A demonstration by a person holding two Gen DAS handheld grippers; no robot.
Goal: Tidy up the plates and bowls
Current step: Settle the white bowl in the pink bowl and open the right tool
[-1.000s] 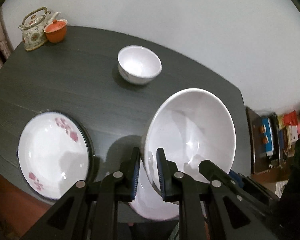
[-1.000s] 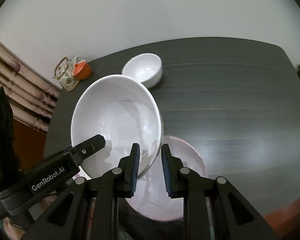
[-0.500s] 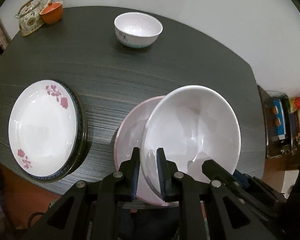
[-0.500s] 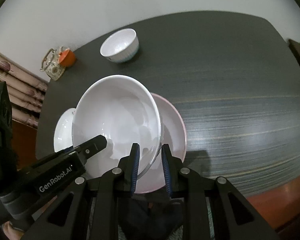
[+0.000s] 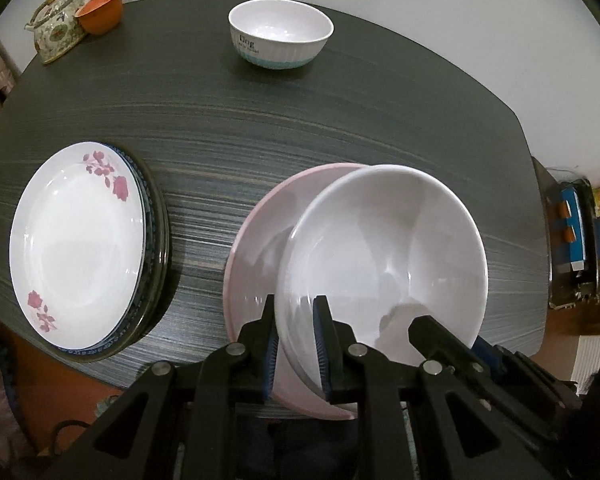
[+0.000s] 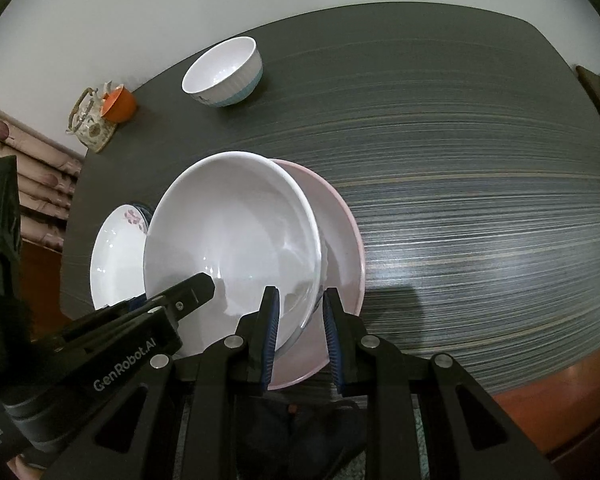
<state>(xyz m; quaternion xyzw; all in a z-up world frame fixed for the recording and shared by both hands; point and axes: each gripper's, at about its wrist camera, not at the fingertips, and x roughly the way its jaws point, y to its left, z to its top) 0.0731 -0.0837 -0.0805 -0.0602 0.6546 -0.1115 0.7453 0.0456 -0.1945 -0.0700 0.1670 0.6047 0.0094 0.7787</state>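
a: where's the big white bowl (image 5: pixel 384 256)?
b: over the pink plate (image 5: pixel 256 240), right of the flowered plates (image 5: pixel 76 248). left gripper (image 5: pixel 294 344) and right gripper (image 6: pixel 298 340) each clamp its rim.
a: handling?
b: stiff, glossy, probably slippery and breakable; opposite-rim holds suit it.

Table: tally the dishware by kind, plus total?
Bowls: 2, the large white bowl gripped at its rim by both the left gripper and the right gripper, and the small bowl.
Plates: at least 3, the pink plate and a flowered plate stacked on darker-rimmed ones.
Teapot: 1.
Orange cup: 1.
Total: at least 7.
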